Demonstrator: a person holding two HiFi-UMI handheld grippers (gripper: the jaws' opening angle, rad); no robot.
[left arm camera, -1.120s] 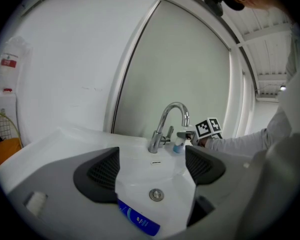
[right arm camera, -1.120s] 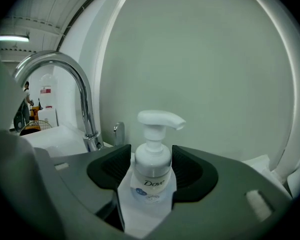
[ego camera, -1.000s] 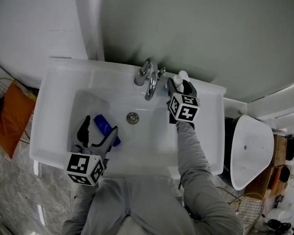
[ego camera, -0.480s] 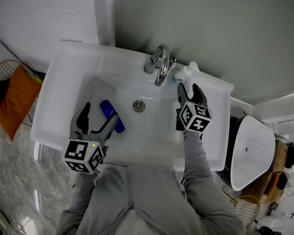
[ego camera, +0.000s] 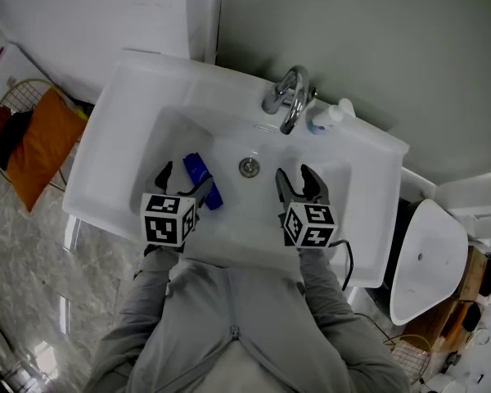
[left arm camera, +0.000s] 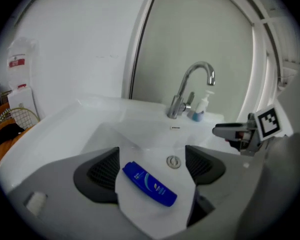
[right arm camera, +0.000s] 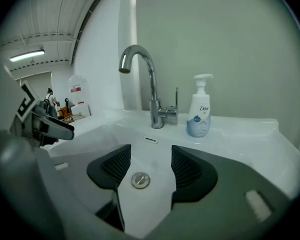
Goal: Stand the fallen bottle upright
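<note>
A blue bottle (ego camera: pixel 201 179) (left arm camera: pixel 149 183) lies on its side in the white sink basin (ego camera: pixel 147 150), left of the drain (ego camera: pixel 248 167). My left gripper (ego camera: pixel 182 184) (left arm camera: pixel 149 171) is open, its jaws to either side of the bottle, not touching it. A white pump bottle (ego camera: pixel 328 116) (right arm camera: pixel 200 107) stands upright on the sink's back ledge, right of the faucet (ego camera: pixel 288 98) (right arm camera: pixel 149 84). My right gripper (ego camera: pixel 301 183) (right arm camera: pixel 148 173) is open and empty over the basin, with the drain (right arm camera: pixel 140 180) between its jaws.
An orange bag (ego camera: pixel 37 144) and a wire basket (ego camera: pixel 20 88) sit on the floor left of the sink. A white bin (ego camera: pixel 428 256) stands to the right. The wall rises directly behind the faucet.
My right gripper has let go of the pump bottle, left it upright on the ledge, and drawn back over the basin. My left gripper has moved in around the blue bottle.
</note>
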